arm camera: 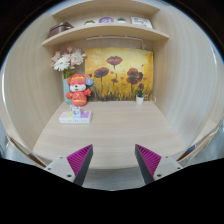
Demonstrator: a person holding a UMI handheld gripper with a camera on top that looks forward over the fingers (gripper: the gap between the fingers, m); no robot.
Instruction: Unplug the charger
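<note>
Charger not visible on the desk [110, 125].
Gripper [113, 160] released, holding nothing; search near the figurine [77, 92] at frame's left first.

I can read no words, numbers or brand marks from here, not on the flower picture [119, 72], the small figure [77, 92] or the shelf [105, 33] items.

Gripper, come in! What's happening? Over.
Gripper open, nothing between fingers. No charger in view. Toy figure, flower painting beyond on desk. Path ahead unblocked.
</note>
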